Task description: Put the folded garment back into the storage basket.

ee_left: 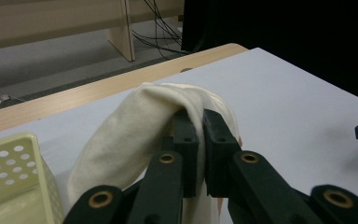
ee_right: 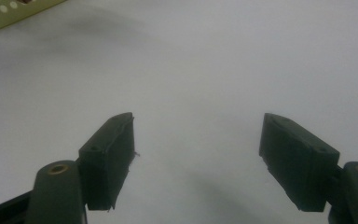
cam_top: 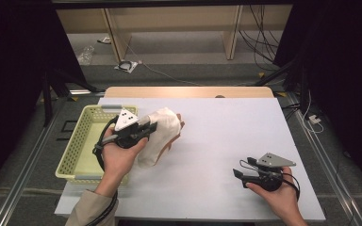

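A cream cloth (cam_top: 162, 132) hangs lifted above the white table (cam_top: 226, 122), just right of the yellow basket (cam_top: 82, 141). My left gripper (cam_top: 153, 126) is shut on a fold of it. In the left gripper view the cloth (ee_left: 135, 126) drapes over the closed jaws, and my left gripper (ee_left: 201, 121) pinches it near the top. My right gripper (cam_top: 238, 173) rests low at the table's front right, open, with nothing between its jaws. Bare white table shows under my right gripper (ee_right: 198, 135) in the right gripper view.
The perforated yellow basket sits at the table's left edge, its corner (ee_left: 9, 172) showing in the left gripper view and its rim (ee_right: 9, 14) in the right gripper view. Cables (cam_top: 259, 37) and wooden furniture legs (cam_top: 231, 33) lie on the floor beyond the table.
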`<state>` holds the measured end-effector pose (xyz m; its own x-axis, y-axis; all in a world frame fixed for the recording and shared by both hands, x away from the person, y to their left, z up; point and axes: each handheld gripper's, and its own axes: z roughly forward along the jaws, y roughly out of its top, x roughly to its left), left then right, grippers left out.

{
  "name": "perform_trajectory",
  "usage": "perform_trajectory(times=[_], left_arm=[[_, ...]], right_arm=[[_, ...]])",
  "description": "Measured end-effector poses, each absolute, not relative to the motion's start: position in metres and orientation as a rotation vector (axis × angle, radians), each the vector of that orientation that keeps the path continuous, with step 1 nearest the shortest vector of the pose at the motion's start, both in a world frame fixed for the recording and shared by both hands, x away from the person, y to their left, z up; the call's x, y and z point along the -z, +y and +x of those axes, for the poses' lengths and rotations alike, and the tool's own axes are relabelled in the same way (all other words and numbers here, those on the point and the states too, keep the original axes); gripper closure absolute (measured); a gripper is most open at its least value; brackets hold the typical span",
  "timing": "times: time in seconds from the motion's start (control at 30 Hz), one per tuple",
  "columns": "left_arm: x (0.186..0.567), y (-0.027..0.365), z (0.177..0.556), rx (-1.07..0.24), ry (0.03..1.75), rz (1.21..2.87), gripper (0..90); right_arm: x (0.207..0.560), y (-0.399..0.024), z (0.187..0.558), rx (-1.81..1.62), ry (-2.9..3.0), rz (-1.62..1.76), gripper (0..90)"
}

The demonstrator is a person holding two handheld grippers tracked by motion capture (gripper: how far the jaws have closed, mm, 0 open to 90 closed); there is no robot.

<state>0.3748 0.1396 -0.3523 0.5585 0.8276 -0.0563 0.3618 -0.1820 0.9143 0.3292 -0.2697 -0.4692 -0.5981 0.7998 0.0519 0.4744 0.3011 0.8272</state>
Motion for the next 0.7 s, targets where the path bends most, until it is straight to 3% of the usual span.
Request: perform_trajectory(times=[0.7], left_arm=[[0.348, 0.153, 0.377, -0.585, 1.012, 1.751, 84.6]], right_arm=[[0.469, -0.27, 0.329, -1.222, 2.196, 1.135, 26.6]])
